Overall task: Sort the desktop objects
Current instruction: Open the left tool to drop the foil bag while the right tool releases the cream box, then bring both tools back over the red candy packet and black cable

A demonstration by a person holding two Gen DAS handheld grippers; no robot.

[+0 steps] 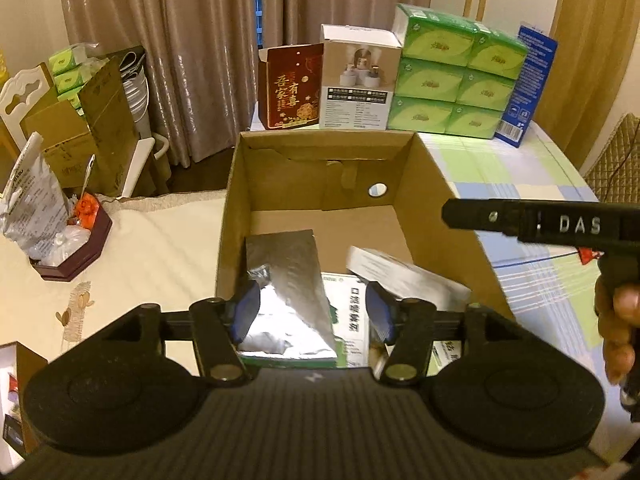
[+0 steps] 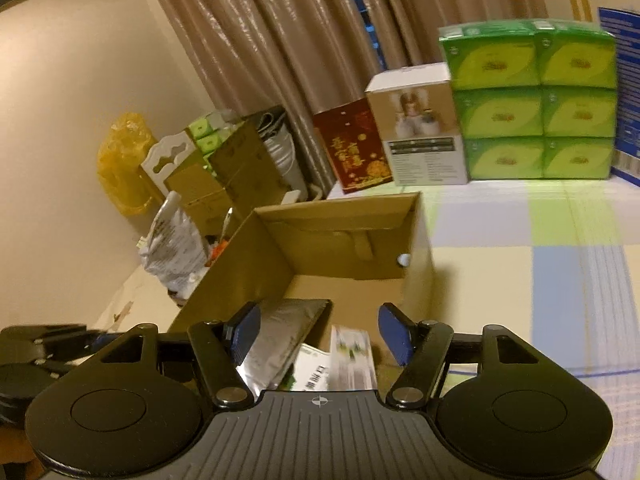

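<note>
Inside the carton (image 1: 320, 200), a foil pouch (image 1: 286, 280) lies between the left claw's (image 1: 312, 312) released fingers; the right claw (image 2: 320, 334), marked "DAS", gapes empty.

Two handheld grippers hover over the near end of an open cardboard box (image 1: 320, 184). The left gripper (image 1: 312, 314) has its blue-padded fingers spread apart, gripping nothing. The right gripper (image 2: 320, 334), fingers likewise apart, sits at the box's right side, held by a hand (image 1: 618, 332).

Black hand-held gripper (image 1: 312, 312), blue pads (image 1: 246, 312), ribbed grey housing, "DAS" lettering
</note>
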